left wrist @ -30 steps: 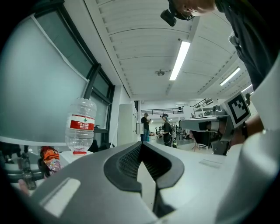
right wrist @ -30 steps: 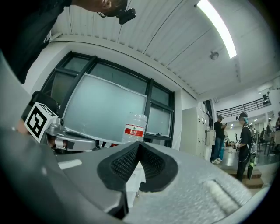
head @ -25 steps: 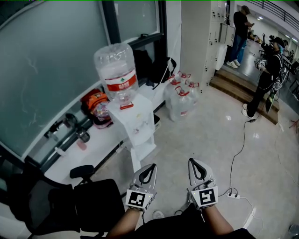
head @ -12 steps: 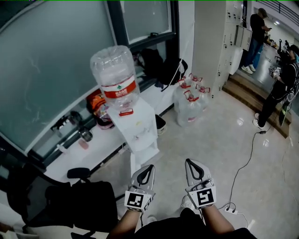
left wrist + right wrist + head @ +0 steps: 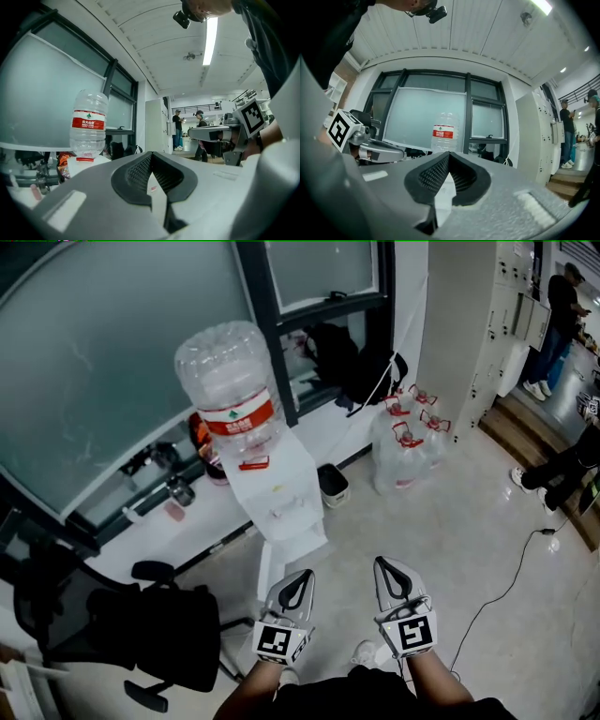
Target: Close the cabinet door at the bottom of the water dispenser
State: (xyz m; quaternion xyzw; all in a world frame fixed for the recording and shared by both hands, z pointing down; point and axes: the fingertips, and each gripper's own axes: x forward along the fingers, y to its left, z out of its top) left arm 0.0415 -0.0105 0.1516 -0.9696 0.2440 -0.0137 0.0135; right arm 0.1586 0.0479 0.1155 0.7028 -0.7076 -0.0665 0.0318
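The white water dispenser (image 5: 281, 493) stands by the window ledge with a large clear bottle (image 5: 230, 381) on top. Its lower body narrows out of sight behind my left gripper; a thin white panel (image 5: 266, 570) at its lower left may be the cabinet door, and I cannot tell how far it stands open. My left gripper (image 5: 298, 579) and right gripper (image 5: 392, 568) are held side by side near my body, short of the dispenser, both shut and empty. The left gripper view shows the bottle (image 5: 88, 124) far ahead; the right gripper view shows the bottle (image 5: 444, 136) too.
A black office chair (image 5: 141, 624) stands close at the left. Several full water jugs (image 5: 408, 451) and a small black bin (image 5: 333, 484) sit on the floor to the right of the dispenser. A cable (image 5: 511, 582) crosses the floor; a person (image 5: 562, 306) stands far right.
The view has swung to the right and the dispenser now sits more centrally and slightly nearer. Both grippers keep the same shut pose in front of me.
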